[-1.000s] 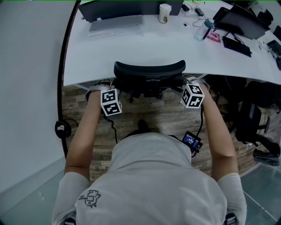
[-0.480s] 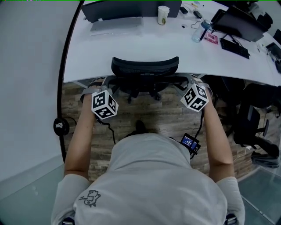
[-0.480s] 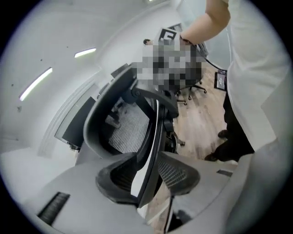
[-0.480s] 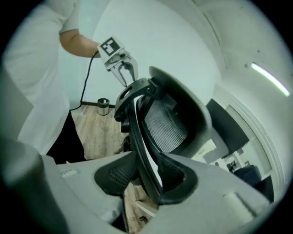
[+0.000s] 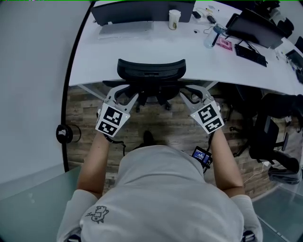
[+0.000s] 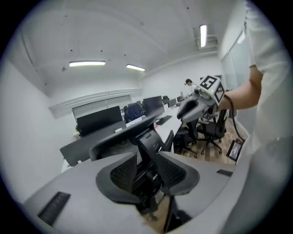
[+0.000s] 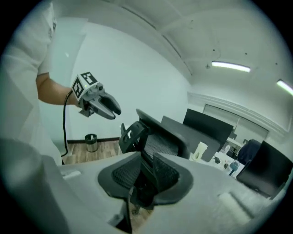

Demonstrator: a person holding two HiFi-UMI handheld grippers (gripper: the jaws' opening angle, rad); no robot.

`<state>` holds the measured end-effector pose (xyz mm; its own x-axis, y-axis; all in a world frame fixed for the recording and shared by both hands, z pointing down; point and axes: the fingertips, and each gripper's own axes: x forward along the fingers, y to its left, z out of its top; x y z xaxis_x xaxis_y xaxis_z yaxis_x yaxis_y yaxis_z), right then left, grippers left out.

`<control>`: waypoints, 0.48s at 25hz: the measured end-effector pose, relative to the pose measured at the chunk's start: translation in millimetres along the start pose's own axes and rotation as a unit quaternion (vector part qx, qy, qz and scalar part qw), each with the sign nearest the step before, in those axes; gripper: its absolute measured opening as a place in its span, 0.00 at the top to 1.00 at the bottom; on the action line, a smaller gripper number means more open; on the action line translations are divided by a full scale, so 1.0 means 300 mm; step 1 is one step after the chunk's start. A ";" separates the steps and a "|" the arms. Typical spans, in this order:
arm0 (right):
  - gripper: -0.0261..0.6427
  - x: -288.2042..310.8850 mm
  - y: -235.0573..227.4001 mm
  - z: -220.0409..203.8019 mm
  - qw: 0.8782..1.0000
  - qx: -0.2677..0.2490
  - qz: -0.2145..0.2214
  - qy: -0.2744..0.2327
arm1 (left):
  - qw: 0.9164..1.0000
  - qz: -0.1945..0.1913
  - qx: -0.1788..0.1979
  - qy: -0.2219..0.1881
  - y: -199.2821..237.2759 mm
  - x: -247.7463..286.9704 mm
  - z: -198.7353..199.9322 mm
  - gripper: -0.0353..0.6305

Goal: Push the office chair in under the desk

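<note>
We find the left tool wide open and the right tool part open, its jaws just closing. Both are empty, just short of the office chair, whose back stands at the bench edge.

chair: black, mesh back
worktop: white
floor: brown-grey wood planks
shirt: light grey, small dark print near left shoulder
cup: cream
bottle: clear, bluish
pouch: pink
monitor: black
bin: black
device: black, blue screen
wall: white
ceiling: white
</note>
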<state>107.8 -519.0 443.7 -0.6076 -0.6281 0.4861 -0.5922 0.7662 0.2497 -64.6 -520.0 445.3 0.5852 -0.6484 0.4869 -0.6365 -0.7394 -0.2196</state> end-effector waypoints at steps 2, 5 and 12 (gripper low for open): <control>0.88 -0.053 0.010 0.047 0.999 0.021 -0.018 -0.035 | 0.999 -0.008 -0.037 -0.030 -0.045 -0.028 0.046 0.74; 0.95 -0.122 0.028 0.080 0.997 0.042 -0.031 -0.064 | 0.993 -0.015 -0.086 -0.079 -0.103 -0.079 0.112 0.77; 0.95 -0.214 0.113 0.031 0.995 0.056 -0.008 -0.084 | 0.982 0.018 -0.103 -0.160 -0.223 -0.208 0.232 0.95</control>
<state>121.7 -454.0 413.3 -0.6724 -0.6609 0.3334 -0.6520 0.7420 0.1561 -23.8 -442.7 370.9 0.6672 -0.7215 0.1850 -0.7286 -0.6838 -0.0395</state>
